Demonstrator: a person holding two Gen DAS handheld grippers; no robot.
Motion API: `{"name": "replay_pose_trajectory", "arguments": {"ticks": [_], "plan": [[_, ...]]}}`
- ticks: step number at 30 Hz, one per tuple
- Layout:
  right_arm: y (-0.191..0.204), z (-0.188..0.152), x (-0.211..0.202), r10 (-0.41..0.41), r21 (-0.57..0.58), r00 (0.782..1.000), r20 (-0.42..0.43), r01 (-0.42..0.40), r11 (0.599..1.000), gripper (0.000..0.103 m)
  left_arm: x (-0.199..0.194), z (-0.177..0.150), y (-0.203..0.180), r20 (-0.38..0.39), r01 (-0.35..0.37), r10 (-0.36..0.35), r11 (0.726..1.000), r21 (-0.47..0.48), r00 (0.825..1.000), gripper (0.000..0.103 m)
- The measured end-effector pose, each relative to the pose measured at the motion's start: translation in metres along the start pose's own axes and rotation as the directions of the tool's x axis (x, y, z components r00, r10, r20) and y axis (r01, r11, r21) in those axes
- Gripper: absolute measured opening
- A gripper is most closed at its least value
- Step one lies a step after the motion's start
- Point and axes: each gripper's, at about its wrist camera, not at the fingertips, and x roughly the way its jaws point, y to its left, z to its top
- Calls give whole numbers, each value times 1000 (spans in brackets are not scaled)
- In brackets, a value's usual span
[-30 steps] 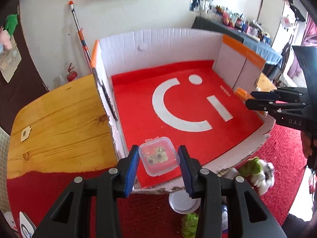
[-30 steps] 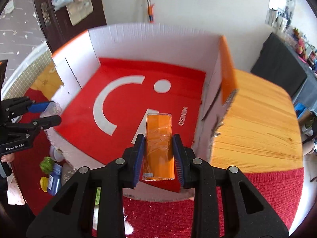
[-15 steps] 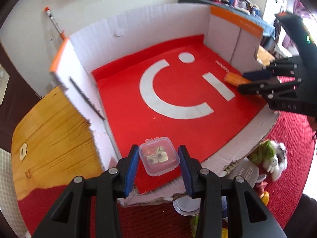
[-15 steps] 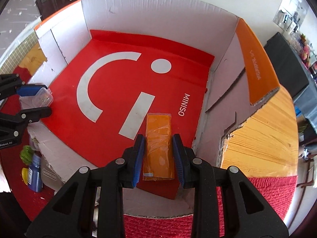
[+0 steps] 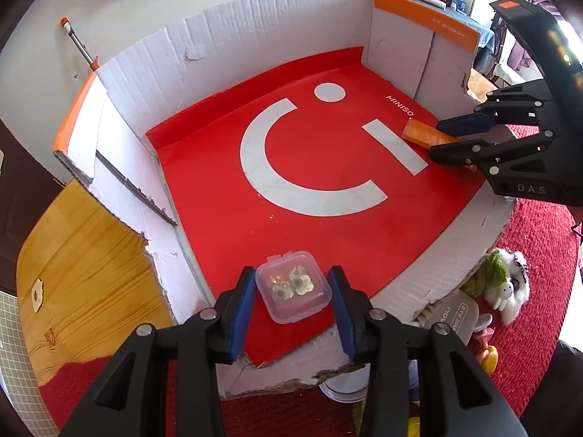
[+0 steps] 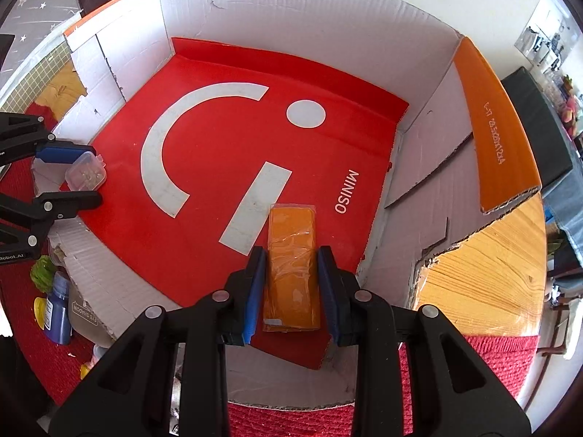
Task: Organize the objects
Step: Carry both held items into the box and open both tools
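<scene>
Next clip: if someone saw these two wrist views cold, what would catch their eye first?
Most likely the open cardboard box, whose bright red floor carries a big white smiley and the word MINISO. Next, the orange wrapped packet between the right gripper fingers, low over the box floor near MINISO. At the box's opposite near corner, the left gripper brackets a small clear lidded container of tiny pale pieces.

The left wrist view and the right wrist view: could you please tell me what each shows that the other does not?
Only the left wrist view shows the plush toy and the orange-tipped pole. Only the right shows the blue bottle and the tiled wall. Both show the box, the clear case in the left tongs, and the orange packet in the right tongs.
</scene>
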Motion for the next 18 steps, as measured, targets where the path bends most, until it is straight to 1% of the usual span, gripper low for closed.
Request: {"name": "replay_pose_trajectory", "arguments": {"ticks": [14, 18], "plan": [[1, -9, -5, -13, -9, 1000, -2, 13, 1000, 28, 2, -1, 0, 10, 8, -8, 1000, -13, 1000, 43], [0, -13, -9, -11, -3, 1000, -1, 11, 1000, 28, 0, -2, 0, 16, 17, -17, 1000, -20, 1000, 46]]}}
